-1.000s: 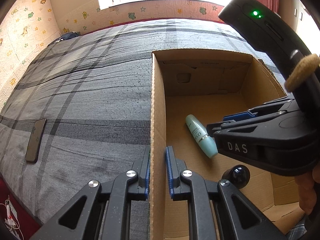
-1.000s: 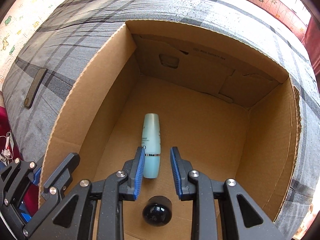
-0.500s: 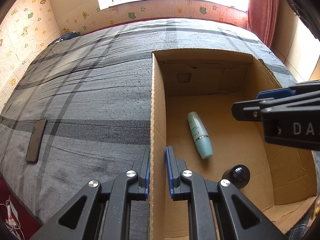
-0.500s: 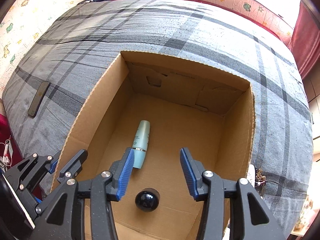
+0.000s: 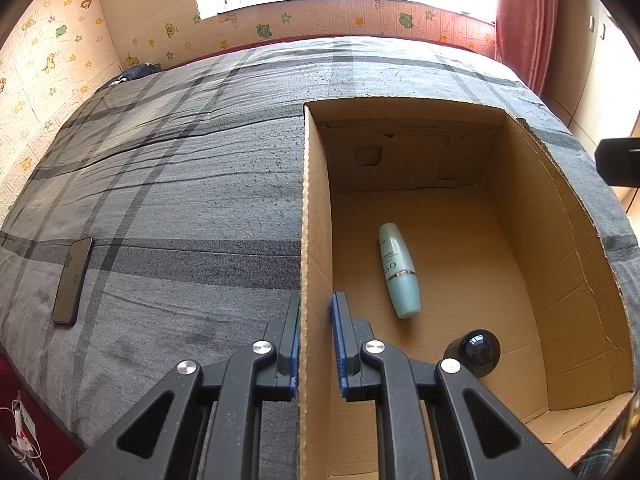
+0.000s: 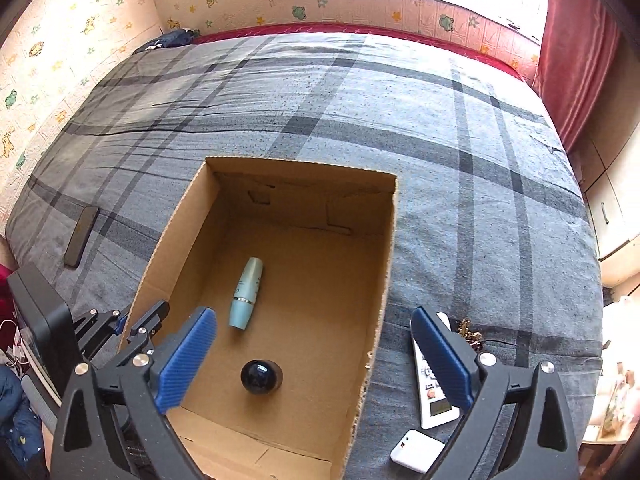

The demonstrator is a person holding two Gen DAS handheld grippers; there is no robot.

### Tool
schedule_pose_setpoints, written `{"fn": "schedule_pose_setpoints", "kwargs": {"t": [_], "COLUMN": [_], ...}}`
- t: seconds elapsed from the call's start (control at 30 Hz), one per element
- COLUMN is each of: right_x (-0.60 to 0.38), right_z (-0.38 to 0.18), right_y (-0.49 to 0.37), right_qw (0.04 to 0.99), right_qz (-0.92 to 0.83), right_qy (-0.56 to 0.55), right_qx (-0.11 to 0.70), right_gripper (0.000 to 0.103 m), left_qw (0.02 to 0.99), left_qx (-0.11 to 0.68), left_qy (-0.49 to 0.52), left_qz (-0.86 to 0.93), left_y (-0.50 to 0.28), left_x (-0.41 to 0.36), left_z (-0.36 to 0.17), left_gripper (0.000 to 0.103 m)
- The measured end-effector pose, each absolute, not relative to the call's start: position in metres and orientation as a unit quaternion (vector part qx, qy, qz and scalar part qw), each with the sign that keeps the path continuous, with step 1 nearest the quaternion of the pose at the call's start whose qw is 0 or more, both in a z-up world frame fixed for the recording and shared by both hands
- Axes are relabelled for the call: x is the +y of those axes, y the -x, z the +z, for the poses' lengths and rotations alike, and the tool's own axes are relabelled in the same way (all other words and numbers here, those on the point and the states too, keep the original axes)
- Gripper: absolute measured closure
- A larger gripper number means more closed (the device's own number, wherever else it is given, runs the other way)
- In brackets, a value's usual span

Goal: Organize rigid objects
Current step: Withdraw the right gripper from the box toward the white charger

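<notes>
An open cardboard box [image 5: 314, 200] stands on the grey plaid bed. A teal bottle [image 5: 398, 272] lies on its floor, and a black round jar [image 5: 474, 346] sits nearer the front. My left gripper [image 5: 316, 308] is shut on the box's left wall. From the right wrist view, the box [image 6: 384, 280], the teal bottle [image 6: 246, 292] and the black jar [image 6: 261, 376] lie below. My right gripper [image 6: 312, 316] hangs above the box, its jaws opening wide with nothing pressed between them. The left gripper [image 6: 136, 320] shows at the box's left wall.
A dark phone [image 5: 72, 280] lies flat on the bed left of the box. Right of the box are a white remote [image 6: 434, 396], a small white case [image 6: 416, 450] and a gold trinket [image 6: 470, 330]. A red curtain [image 6: 576, 60] hangs at the far right.
My right gripper let go of the teal bottle, opened wide and rose up and back out of the box. The bottle stays on the box floor. My left gripper kept still.
</notes>
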State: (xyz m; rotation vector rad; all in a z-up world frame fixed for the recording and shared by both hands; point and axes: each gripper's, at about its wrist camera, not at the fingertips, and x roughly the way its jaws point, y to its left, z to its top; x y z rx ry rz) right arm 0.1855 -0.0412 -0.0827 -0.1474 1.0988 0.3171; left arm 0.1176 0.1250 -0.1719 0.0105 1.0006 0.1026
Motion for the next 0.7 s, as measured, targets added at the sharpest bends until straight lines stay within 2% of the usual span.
{"fn": "schedule_pose_setpoints", "kwargs": {"t": [0.33,0.7], "right_x": [-0.096,-0.15], "right_z": [-0.065,-0.088], "right_y": [-0.18,-0.168], "right_qw": [0.855,0.85], "right_qz": [0.125,0.075], "right_qy": [0.056,0.059], "right_qx": [0.501,0.518], "right_gripper": [0.003,0.003], "left_qw": [0.876,0.876], "left_qx": [0.479,0.48], "left_qy": [-0.004,-0.005], "left_qz": [0.049,0.049], "left_y": [-0.117,-0.117], "left_x": [0.125,0.125], "left_z": [-0.171,-0.171], "left_gripper": [0.089,0.089]}}
